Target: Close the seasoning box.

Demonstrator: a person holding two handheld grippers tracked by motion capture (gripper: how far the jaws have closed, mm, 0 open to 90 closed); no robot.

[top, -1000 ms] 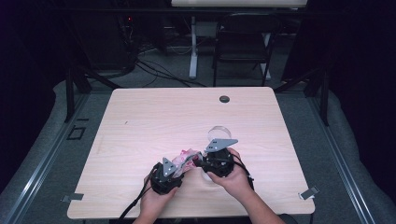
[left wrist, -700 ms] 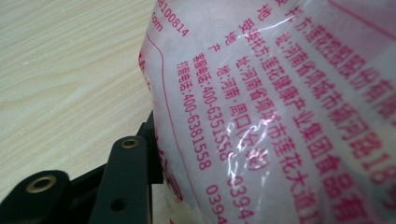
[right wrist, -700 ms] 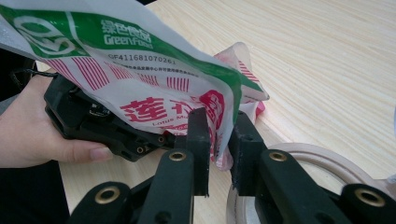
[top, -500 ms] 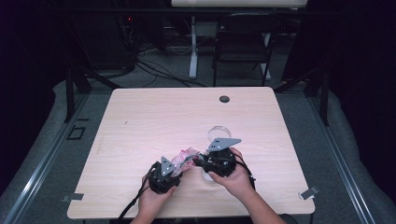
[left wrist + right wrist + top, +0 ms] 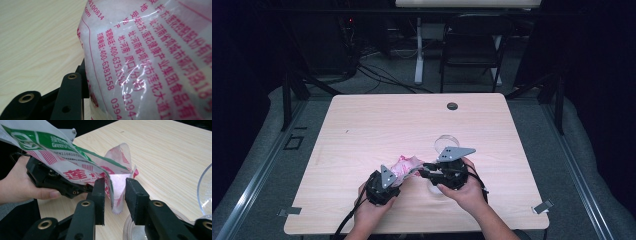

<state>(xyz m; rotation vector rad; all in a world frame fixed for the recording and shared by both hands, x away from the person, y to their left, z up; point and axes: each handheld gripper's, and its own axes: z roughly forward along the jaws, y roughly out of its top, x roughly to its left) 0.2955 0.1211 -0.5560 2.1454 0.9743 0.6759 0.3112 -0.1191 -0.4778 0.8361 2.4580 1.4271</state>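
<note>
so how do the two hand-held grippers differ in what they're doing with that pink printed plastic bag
The left hand-held gripper has the white plastic bag with pink print pressed against its jaws, apparently gripping the body. The right hand-held gripper stands open; its jaws have just been opening, with the bag's torn corner loose between them, the pads off it. Both are black, held low over the light wooden table and meet at the bag.

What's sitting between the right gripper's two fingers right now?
The bag's torn corner hangs between the right gripper's fingers, which have just been opening and do not press on it, as the right gripper view shows.
</note>
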